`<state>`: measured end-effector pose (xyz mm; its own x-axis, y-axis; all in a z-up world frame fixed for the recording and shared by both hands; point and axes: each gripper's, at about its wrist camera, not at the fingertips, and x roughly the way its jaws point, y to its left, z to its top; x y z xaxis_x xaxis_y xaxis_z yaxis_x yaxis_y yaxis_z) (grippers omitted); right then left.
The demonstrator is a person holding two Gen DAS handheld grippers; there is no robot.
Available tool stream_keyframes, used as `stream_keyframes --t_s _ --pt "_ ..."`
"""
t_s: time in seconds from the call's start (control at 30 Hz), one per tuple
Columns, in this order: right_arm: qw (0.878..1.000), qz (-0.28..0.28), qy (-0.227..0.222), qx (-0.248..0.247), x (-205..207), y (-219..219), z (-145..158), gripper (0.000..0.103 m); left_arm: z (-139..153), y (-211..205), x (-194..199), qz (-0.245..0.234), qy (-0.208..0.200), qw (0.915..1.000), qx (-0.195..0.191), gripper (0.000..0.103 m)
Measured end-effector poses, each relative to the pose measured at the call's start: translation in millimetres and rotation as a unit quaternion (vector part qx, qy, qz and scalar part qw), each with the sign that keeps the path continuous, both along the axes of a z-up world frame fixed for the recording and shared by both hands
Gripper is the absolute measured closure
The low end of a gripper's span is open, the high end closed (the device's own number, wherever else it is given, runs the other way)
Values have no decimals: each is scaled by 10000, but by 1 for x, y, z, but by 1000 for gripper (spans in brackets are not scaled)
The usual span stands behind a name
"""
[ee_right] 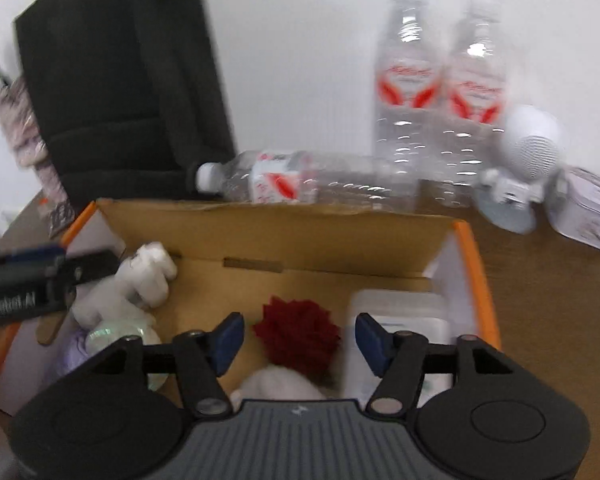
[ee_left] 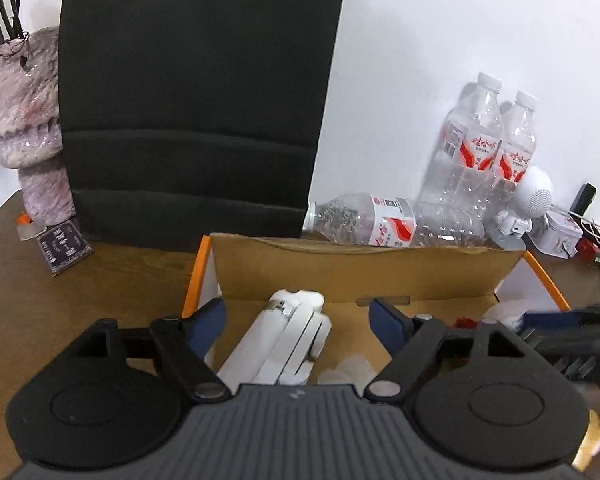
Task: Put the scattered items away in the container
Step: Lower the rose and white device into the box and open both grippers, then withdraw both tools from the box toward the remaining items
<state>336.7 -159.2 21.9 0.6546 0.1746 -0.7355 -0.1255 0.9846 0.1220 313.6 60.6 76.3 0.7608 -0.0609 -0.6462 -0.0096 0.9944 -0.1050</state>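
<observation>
An open cardboard box (ee_left: 356,268) with orange edges sits on the brown table; it also shows in the right wrist view (ee_right: 308,236). My left gripper (ee_left: 300,320) is open and empty above the box's left half, over a white folded stand (ee_left: 288,336). My right gripper (ee_right: 300,340) is open and empty above the box's right half, over a red fluffy ball (ee_right: 298,332). A white plush toy (ee_right: 140,280) and a white plastic box (ee_right: 400,320) also lie inside. The right view is blurred.
Behind the box lie one toppled water bottle (ee_left: 380,220) and two upright ones (ee_left: 484,140). A white round speaker figure (ee_left: 528,200) and a small tin (ee_left: 560,234) stand at the right. A black chair back (ee_left: 196,100), a vase (ee_left: 24,120) and a dark card (ee_left: 64,248) are at the left.
</observation>
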Motion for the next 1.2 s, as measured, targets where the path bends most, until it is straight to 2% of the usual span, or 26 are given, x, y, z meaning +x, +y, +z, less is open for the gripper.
stream_keyframes --t_s 0.03,0.07,0.13,0.23,0.43,0.63,0.7,0.8,0.9,1.0,1.07,1.2 --pt "9998 -119 -112 68 -8 -7 10 16 4 -1 -5 12 47 10000 43 11" --pt "9996 -200 -172 98 -16 -12 19 5 9 -1 -14 13 86 9999 68 2" --pt "9997 -200 -137 100 -31 -19 34 5 18 -4 -32 -63 132 9997 195 0" --pt "9995 -259 54 186 -51 -30 47 5 32 -8 -63 76 197 9991 380 0" --pt "9997 -197 80 154 -112 -32 65 5 59 1 -115 345 475 9980 216 0" --pt "9996 -68 -189 194 -185 -30 74 5 77 -7 -186 293 14 9992 277 0" --pt "9988 -104 -404 251 -212 -31 69 5 69 -11 -212 373 -139 9986 354 0" --pt "9961 -303 -798 232 -259 -29 45 5 37 -18 -262 489 -559 9966 359 0" --pt "9937 -322 -1072 7 -302 -19 6 4 -6 -26 -302 204 -846 9959 266 0" --pt "9948 -259 -987 -40 -319 -10 -34 3 -43 -31 -309 69 -507 9987 1 0" --pt "9964 -216 -797 -212 -317 -3 -54 4 -56 -34 -306 57 -232 9997 102 0" --pt "9963 -261 -645 -510 -312 5 -71 4 -63 -42 -309 -42 -382 9983 442 0"
